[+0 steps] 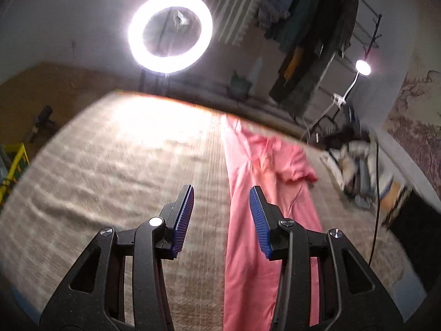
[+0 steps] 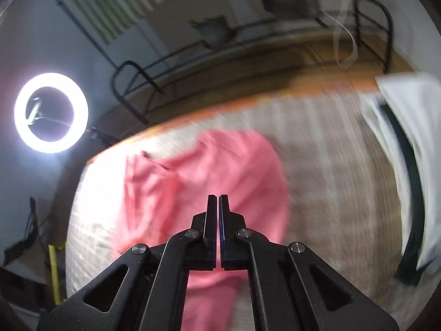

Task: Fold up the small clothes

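Observation:
A pink garment lies flat on the beige textured table, folded into a long strip with a sleeve bunched on its right side. My left gripper hovers above the strip's left edge, its blue ribbed pads apart and nothing between them. In the right wrist view the same pink garment spreads under my right gripper, whose jaws are pressed together with no cloth caught in them. The view is blurred by motion.
A white garment with a dark band lies at the table's right side. A bright ring light stands beyond the far edge, with a clothes rack and a small lamp behind. Folded clothes sit at the right.

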Motion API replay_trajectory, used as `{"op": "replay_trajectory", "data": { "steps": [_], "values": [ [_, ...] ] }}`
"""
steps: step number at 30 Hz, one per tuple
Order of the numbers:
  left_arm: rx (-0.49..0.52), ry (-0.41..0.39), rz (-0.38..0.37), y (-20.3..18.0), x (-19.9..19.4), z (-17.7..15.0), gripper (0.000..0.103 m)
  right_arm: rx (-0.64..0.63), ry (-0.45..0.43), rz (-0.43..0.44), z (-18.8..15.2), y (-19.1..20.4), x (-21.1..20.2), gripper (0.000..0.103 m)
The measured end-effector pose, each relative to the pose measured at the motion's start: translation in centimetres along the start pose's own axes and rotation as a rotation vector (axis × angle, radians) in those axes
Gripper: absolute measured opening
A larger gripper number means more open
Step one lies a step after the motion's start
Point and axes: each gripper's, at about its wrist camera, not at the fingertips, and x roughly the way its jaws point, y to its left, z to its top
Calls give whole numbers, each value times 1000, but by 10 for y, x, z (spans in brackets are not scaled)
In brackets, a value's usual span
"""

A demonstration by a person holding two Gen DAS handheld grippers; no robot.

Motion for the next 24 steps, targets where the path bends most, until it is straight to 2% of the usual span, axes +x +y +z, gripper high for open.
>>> {"op": "replay_trajectory", "data": {
  "steps": [2, 5, 6, 7, 8, 10, 15, 17, 18, 21, 22, 23, 24],
  "values": [
    [4, 60, -2, 3, 14, -5, 42, -58, 0, -9, 15, 26, 4, 0],
    [29, 57, 7, 6, 13, -4, 42, -147, -21, -66, 19, 47, 11, 2],
    [34, 46, 12, 7, 10, -3, 42, -144, -11, -79, 17, 43, 14, 5],
    [29, 36, 8, 10, 8, -2, 42, -128, 5, -92, 13, 34, 17, 14],
    [21, 33, 2, 11, 6, -1, 42, -106, 17, -117, 8, 24, 20, 19],
    [7, 36, -8, 16, 6, 0, 42, -67, 29, -174, -1, 5, 25, 19],
    [-4, 45, -21, 20, 7, 0, 42, 55, 87, -220, -26, -43, 22, 20],
    [-8, 47, -26, 20, 6, 1, 42, 76, 114, -221, -33, -50, 26, 32],
    [-10, 47, -29, 20, 5, 1, 42, 84, 125, -219, -37, -52, 28, 35],
    [-10, 43, -40, 19, 4, 2, 42, 86, 114, -233, -42, -52, 29, 35],
    [-5, 41, -43, 17, 4, 2, 42, 79, 118, -249, -41, -49, 31, 31],
    [3, 41, -44, 15, 4, 2, 42, 68, 124, -257, -41, -46, 32, 7],
    [9, 41, -45, 14, 4, 2, 42, 58, 139, -243, -40, -42, 35, 0]
  ]
}}
